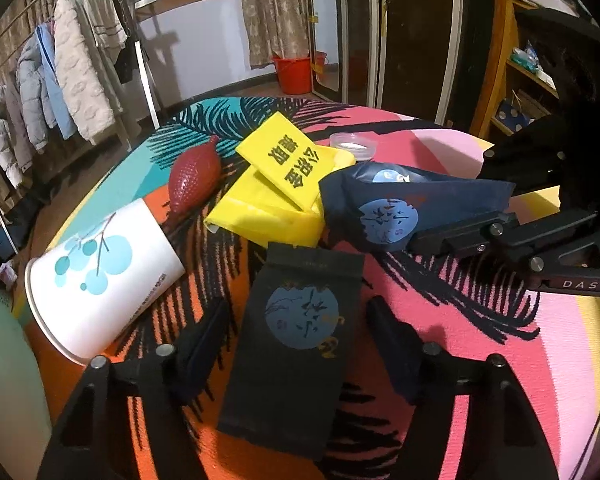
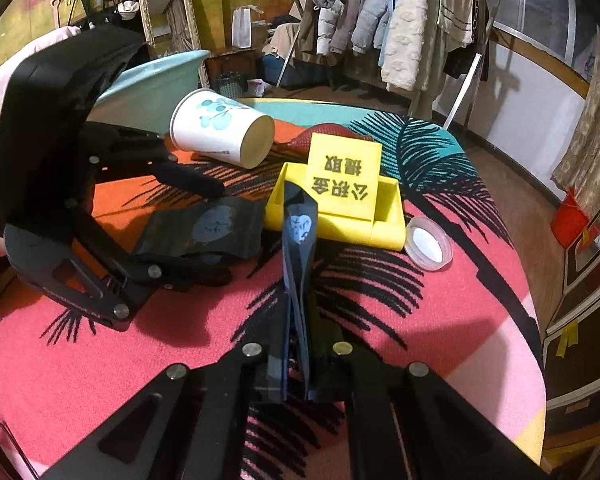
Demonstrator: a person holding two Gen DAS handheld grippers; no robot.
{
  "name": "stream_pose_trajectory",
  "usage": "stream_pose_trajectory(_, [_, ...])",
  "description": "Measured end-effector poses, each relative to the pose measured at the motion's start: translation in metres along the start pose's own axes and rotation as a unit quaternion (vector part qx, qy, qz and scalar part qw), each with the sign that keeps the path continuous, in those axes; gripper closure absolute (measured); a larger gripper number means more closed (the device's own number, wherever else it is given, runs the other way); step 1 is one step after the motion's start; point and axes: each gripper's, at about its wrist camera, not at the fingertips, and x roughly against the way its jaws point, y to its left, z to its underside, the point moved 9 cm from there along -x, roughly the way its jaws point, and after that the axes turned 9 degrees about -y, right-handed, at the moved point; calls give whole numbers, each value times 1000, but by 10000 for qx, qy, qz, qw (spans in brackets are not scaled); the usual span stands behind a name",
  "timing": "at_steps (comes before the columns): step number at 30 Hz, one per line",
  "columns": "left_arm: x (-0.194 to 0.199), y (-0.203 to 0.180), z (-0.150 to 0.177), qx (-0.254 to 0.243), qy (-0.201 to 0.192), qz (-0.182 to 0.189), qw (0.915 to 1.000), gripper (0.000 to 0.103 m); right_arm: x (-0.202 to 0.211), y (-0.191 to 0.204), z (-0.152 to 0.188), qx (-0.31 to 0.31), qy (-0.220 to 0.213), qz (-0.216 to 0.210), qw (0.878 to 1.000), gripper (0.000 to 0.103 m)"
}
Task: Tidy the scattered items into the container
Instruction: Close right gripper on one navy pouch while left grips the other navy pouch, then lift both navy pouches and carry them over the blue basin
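Pinching a dark blue pouch (image 2: 298, 240) edge-on, the right gripper (image 2: 300, 364) has its jaws clamped nearly closed on it, dead centre in the right wrist frame. The left gripper (image 1: 300, 344) sits bottom centre of the left wrist frame, jaws partly apart on either side of a black pouch (image 1: 296, 344) lying flat on the desk (image 1: 480, 352); can't tell if they actually touch it. The yellow holder (image 1: 268, 208) sits mid-frame with a yellow card (image 1: 288, 164) in it. A paper cup (image 1: 100, 276) lies tipped at left, a red bulb (image 1: 194, 178) above it, and a clear lid (image 1: 354, 146) at upper right.
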Motion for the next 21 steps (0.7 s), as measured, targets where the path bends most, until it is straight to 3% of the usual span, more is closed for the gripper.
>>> stream_pose_trajectory(2, [-2,-1,-1,-1,7,24,10000,41,1,-1,-2,-19,-35,-8,10000,98])
stream_pose_trajectory(10, [-2,1,0,165,65,212,9996,43,3,-1,-4,-78,-143,-48,9999,98])
stream_pose_trajectory(21, [4,5,1,139,-32,40,9999,44,8,-3,-7,-85,-222,-43,9997,98])
